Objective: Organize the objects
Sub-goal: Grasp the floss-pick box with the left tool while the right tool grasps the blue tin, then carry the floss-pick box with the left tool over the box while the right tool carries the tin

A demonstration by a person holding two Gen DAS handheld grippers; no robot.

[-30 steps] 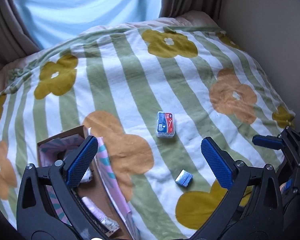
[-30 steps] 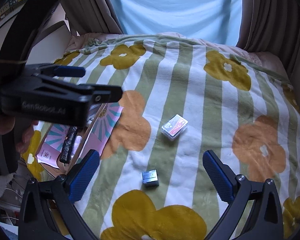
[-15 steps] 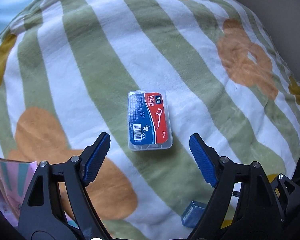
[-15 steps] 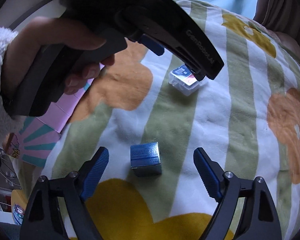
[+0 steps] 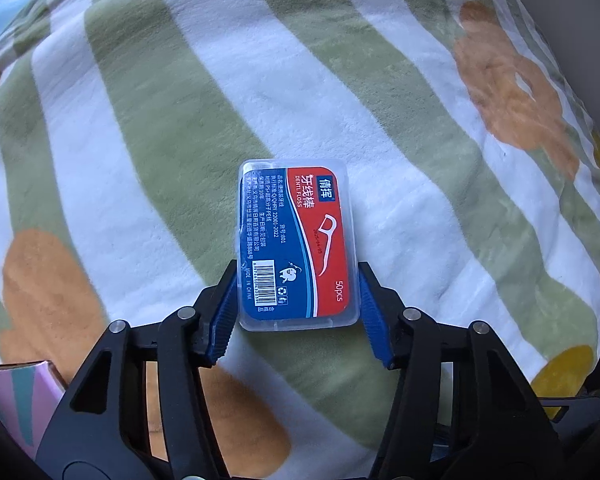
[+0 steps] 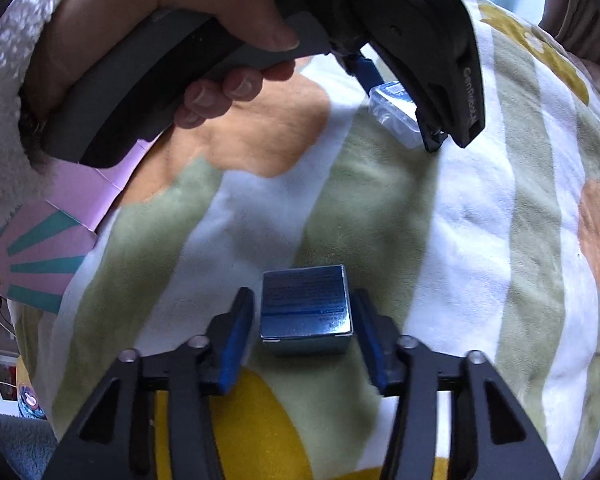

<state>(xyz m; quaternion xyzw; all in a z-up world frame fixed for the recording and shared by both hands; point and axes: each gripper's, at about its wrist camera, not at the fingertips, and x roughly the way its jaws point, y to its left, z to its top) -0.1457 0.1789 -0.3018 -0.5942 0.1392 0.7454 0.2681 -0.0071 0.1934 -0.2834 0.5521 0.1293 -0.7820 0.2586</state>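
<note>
Straddling the dental floss box (image 5: 296, 244), the left gripper (image 5: 296, 304) has its blue pads on both long sides of the clear case; they look pressed against the plastic at the near end. The box lies flat on the striped flower blanket (image 5: 140, 120), red and blue label up, its far end reaching out past the fingertips onto a white stripe.

Over on the right wrist view, the right gripper (image 6: 302, 328) is down around the small blue box (image 6: 305, 308). Jaws mostly closed in, one pad on each side of the box, but a thin gap shows on the left and the right side is very close; whether it truly has hold of it I cannot tell. The little box sits on the blanket between a green stripe and a yellow flower, near the camera.

Farther off in that same view the left hand (image 6: 160, 40), in a fluffy white sleeve, grips the handle of the left tool, and the floss box (image 6: 396, 114) shows between its fingers at the far side. A pink carton with teal rays (image 6: 48, 248) lies at the left edge of the blanket.
</note>
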